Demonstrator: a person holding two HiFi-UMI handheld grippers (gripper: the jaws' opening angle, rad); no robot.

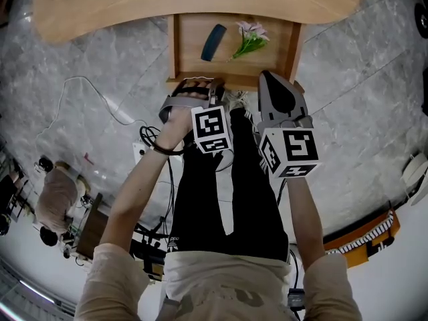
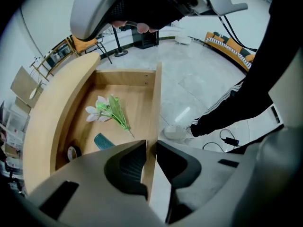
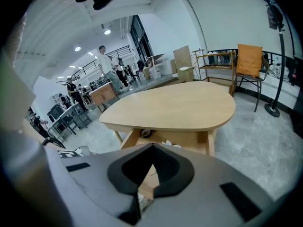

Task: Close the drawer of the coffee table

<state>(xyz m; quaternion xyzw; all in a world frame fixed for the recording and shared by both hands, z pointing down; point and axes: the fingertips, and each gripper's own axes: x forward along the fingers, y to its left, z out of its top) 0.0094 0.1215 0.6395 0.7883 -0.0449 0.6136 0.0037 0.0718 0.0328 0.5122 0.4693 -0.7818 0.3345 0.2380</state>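
Note:
The wooden coffee table [image 1: 200, 2] has its drawer [image 1: 234, 80] pulled out towards me. A pink artificial flower [image 1: 251, 37] and a dark teal oblong piece [image 1: 213, 42] lie in it. In the left gripper view a tape roll [image 2: 72, 152] shows beside the flower [image 2: 111, 110]. My left gripper [image 1: 217, 89] points steeply down over the drawer's front board [image 2: 156, 103]. Its jaws [image 2: 151, 144] stand a narrow gap apart with that board's top edge showing through, and they hold nothing. My right gripper [image 1: 266, 77] hovers by the drawer's front right. It [image 3: 152, 148] is shut and empty, aimed at the table [image 3: 175, 105].
My legs in black trousers [image 1: 234, 179] stand just in front of the drawer. Cables [image 1: 144, 139] lie on the marble floor to the left, and an orange keyboard-like object [image 1: 364, 239] to the right. A chair with an orange back [image 3: 249, 60] and people [image 3: 102, 60] stand beyond the table.

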